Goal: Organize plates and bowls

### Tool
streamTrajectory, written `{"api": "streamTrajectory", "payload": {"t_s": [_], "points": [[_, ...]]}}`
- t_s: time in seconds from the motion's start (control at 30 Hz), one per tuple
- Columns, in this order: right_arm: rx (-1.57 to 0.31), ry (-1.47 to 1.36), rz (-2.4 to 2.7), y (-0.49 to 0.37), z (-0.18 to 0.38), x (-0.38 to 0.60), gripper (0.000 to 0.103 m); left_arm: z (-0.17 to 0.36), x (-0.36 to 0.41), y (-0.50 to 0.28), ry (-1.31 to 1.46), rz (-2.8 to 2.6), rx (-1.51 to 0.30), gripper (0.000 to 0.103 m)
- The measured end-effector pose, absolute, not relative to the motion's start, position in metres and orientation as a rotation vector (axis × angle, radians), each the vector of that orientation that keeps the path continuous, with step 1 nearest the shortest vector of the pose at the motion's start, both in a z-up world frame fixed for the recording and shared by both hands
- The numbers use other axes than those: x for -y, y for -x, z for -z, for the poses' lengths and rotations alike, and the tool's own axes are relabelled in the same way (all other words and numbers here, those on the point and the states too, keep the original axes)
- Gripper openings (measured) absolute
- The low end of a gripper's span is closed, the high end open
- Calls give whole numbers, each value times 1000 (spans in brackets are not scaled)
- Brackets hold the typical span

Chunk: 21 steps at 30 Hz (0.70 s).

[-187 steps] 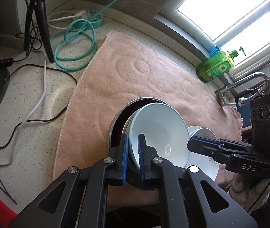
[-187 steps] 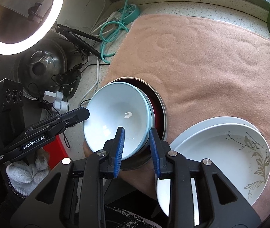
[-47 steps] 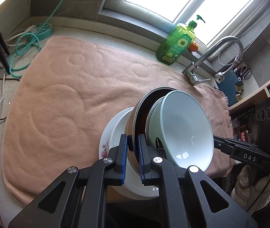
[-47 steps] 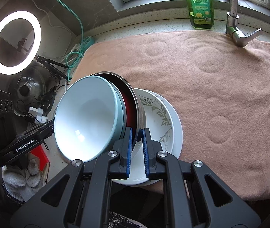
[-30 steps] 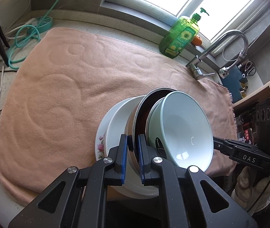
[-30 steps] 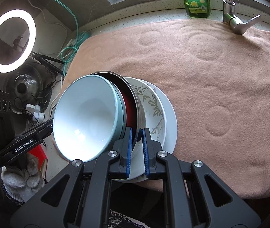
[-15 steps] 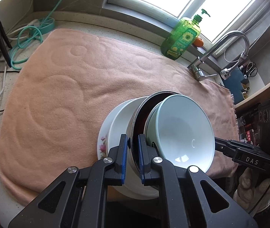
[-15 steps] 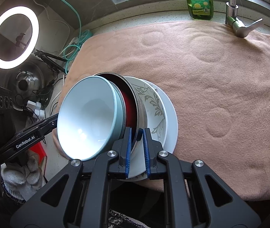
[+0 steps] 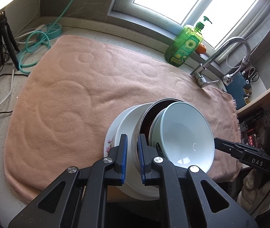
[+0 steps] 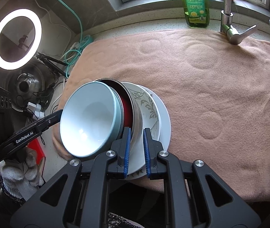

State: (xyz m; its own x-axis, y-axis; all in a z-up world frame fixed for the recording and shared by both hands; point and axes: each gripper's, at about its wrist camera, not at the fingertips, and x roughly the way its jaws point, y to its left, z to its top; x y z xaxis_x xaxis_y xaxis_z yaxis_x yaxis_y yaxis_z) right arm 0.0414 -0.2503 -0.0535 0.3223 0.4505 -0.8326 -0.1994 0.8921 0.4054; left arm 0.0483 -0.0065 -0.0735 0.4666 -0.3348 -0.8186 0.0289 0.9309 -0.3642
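Observation:
A steel bowl [image 9: 141, 121] with a dark red inside holds a pale blue bowl [image 9: 184, 136] nested in it. My left gripper [image 9: 132, 146] is shut on the steel bowl's near rim. My right gripper [image 10: 136, 138] is shut on the opposite rim of the steel bowl [image 10: 136, 114], with the pale blue bowl [image 10: 89, 117] beside it. The bowls hang tilted over a stack of white plates [image 9: 121, 125]; its top plate [image 10: 150, 110] has a grey leaf pattern. I cannot tell whether the bowl touches the plates. Each gripper shows in the other's view: right gripper [image 9: 218, 140], left gripper [image 10: 59, 115].
A pink towel [image 9: 78, 95] covers the counter under the plates. A green soap bottle [image 9: 184, 45] and a tap [image 9: 230, 51] stand at the back by the window. Cables [image 9: 34, 43], a tripod [image 9: 5, 36] and a ring light [image 10: 16, 39] crowd the left side.
Since six seconds ago the right gripper has shut on the steel bowl's rim and both grippers have carried the nested bowls from the towel to over the plates. In the last second, nothing visibly moved.

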Motion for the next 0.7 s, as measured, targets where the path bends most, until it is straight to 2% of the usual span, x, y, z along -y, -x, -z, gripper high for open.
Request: {"api": "streamTrajectory", "payload": {"t_s": [0.27, 0.3, 0.33, 0.4, 0.5, 0.53, 0.6, 0.67, 0.7], "points": [[-1115, -176, -408, -29, 39, 256, 15, 56, 6, -39, 279, 218, -1014, 13], [-1105, -166, -402, -26, 37, 257, 22, 53, 6, -37, 269, 216, -1005, 13], [-1091, -155, -397, -24, 34, 258, 37, 50, 7, -36, 261, 215, -997, 17], [-1049, -129, -383, -18, 27, 259, 56, 45, 6, -33, 248, 214, -978, 23], [-993, -89, -348, -11, 15, 261, 75, 39, 9, -29, 212, 208, -956, 32], [-977, -86, -346, -9, 12, 262, 78, 38, 9, -27, 208, 207, -951, 42], [-955, -81, -340, -6, 6, 263, 82, 35, 10, -24, 206, 213, -942, 55], [-932, -73, -330, -2, 2, 264, 85, 34, 12, -21, 197, 219, -940, 56], [-925, -76, -328, -1, 1, 265, 85, 33, 14, -21, 189, 219, -945, 60]]}}
